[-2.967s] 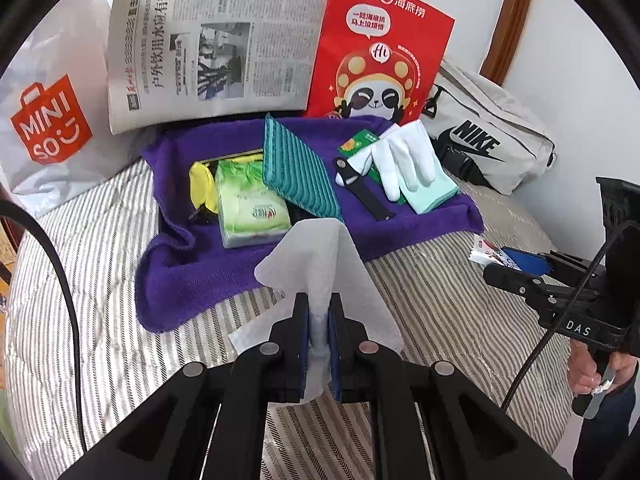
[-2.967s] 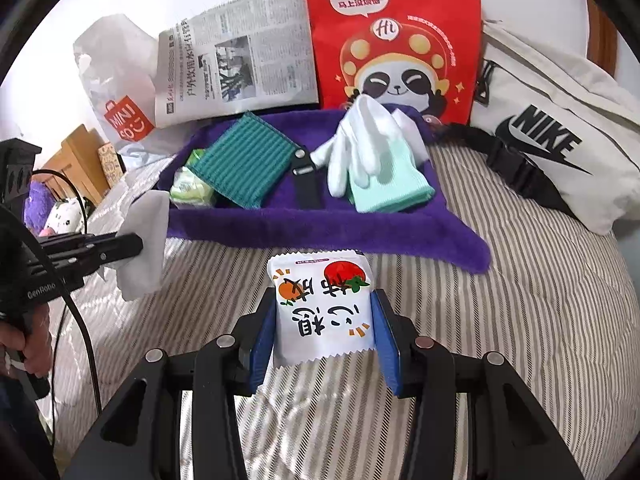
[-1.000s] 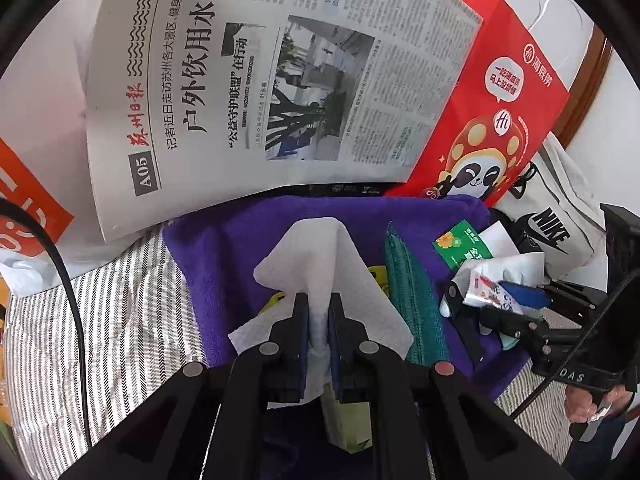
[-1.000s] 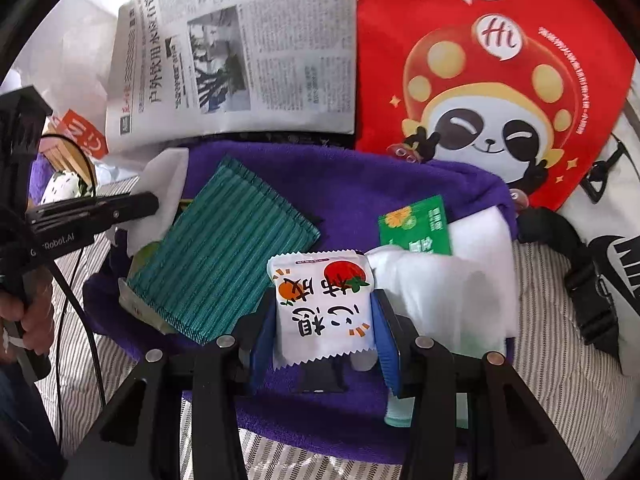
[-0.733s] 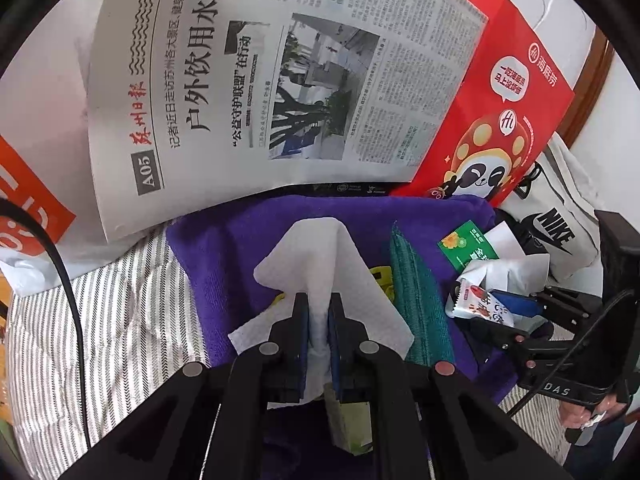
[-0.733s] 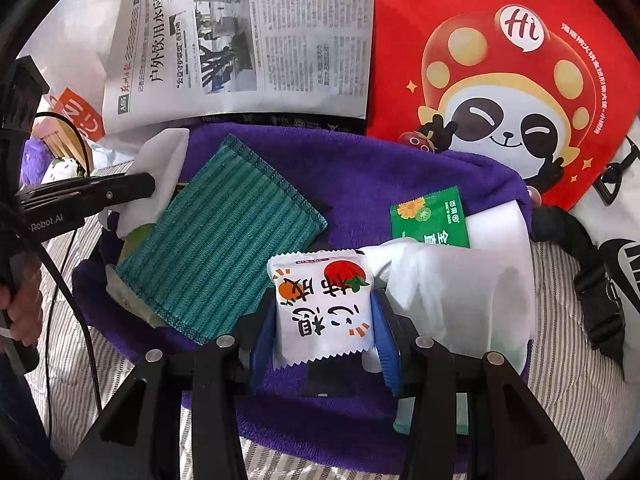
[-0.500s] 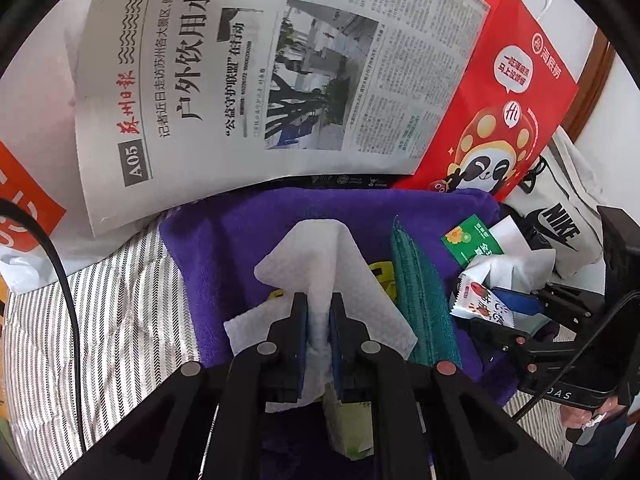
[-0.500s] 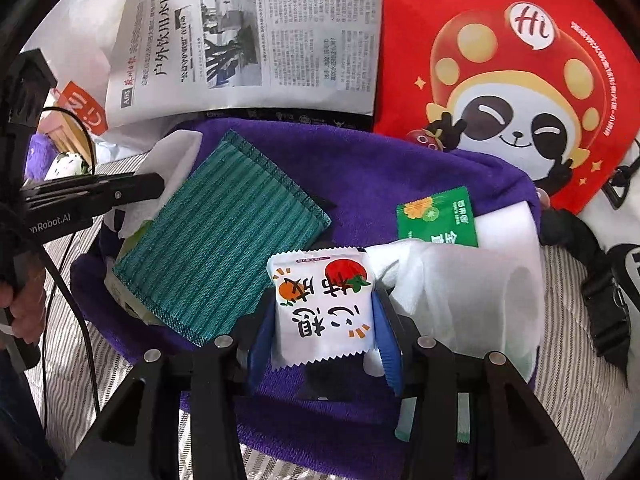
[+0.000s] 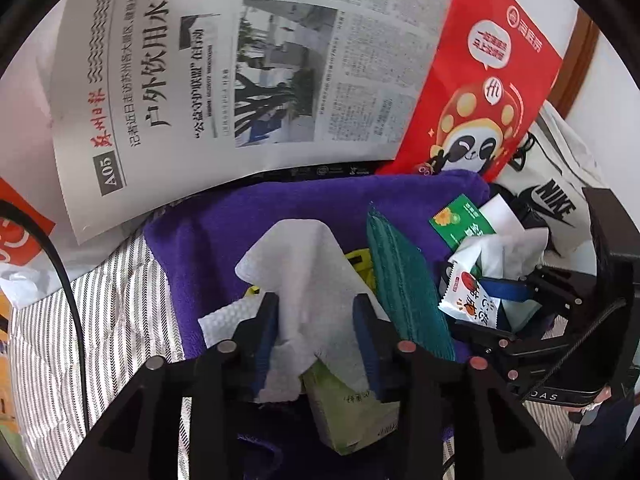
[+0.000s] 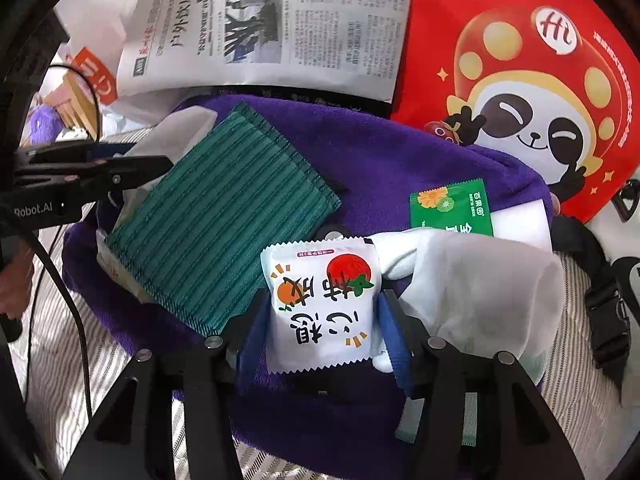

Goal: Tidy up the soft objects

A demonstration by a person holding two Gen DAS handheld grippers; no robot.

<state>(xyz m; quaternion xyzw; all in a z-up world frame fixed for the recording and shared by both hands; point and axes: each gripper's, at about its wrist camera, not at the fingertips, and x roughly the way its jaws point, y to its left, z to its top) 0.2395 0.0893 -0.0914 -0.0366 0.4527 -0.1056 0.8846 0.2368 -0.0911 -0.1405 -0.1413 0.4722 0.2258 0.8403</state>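
Note:
My left gripper hangs over the purple towel. Its jaws are opening, and a white tissue lies loose between the pads, drooping onto a green tissue pack. My right gripper is to the right over the same towel. Its jaws are opening too. A white snack sachet with a tomato print sits between the pads, which stand just off its edges. The sachet rests partly on white gloves. A teal striped cloth lies between the two grippers.
A newspaper, a red panda bag and a Nike bag stand behind the towel. A green sachet lies by the gloves. Striped bedding spreads to the left, with a white shopping bag at its edge.
Both grippers came from the striped bedding to over the towel. The left jaws have parted and the tissue has slumped between them. The right jaws have widened slightly around the sachet.

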